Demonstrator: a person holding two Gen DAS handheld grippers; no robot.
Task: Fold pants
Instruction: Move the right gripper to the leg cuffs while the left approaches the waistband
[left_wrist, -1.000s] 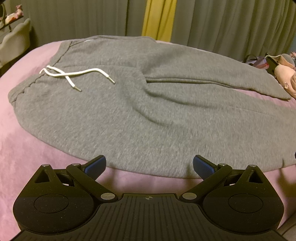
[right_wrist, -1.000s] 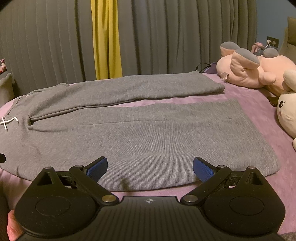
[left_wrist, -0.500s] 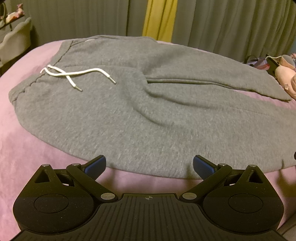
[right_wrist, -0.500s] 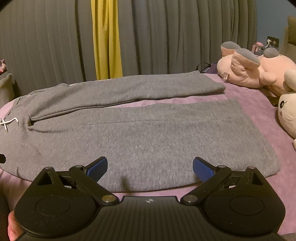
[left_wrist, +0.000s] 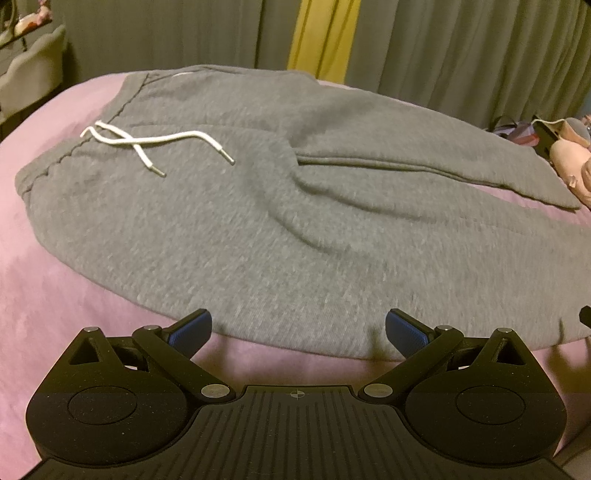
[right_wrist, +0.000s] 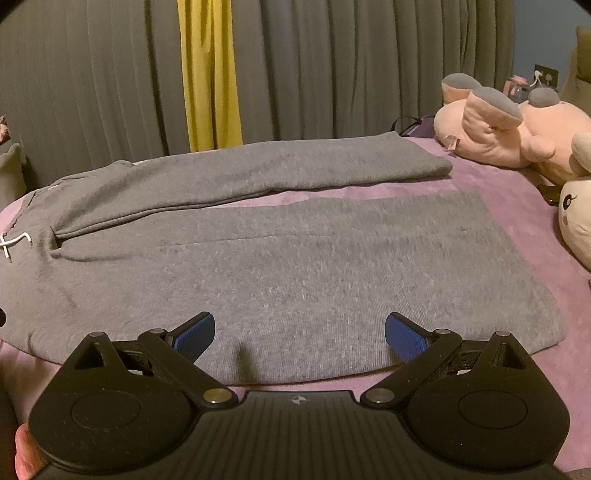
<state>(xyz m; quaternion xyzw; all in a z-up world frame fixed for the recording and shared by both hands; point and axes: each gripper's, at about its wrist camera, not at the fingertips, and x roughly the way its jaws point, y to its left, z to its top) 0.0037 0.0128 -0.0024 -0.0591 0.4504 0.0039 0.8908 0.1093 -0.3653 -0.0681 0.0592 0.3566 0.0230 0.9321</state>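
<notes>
Grey sweatpants (left_wrist: 258, 221) lie flat on a pink bed (left_wrist: 55, 295), waist to the left with a white drawstring (left_wrist: 147, 142), both legs stretched to the right. In the right wrist view the pants (right_wrist: 295, 266) show the near leg and the far leg (right_wrist: 295, 166) apart. My left gripper (left_wrist: 298, 330) is open and empty, just above the near edge of the pants by the hip. My right gripper (right_wrist: 300, 334) is open and empty, over the near edge of the near leg.
Pink plush toys (right_wrist: 509, 129) and a white plush (right_wrist: 576, 218) lie at the bed's right end. Grey curtains with a yellow strip (right_wrist: 210, 74) hang behind the bed. A grey headboard-like piece (left_wrist: 33, 74) stands at the far left.
Both grippers have crept slightly forward toward the near edge of the pants. The pants have not moved and both grippers stay open.
</notes>
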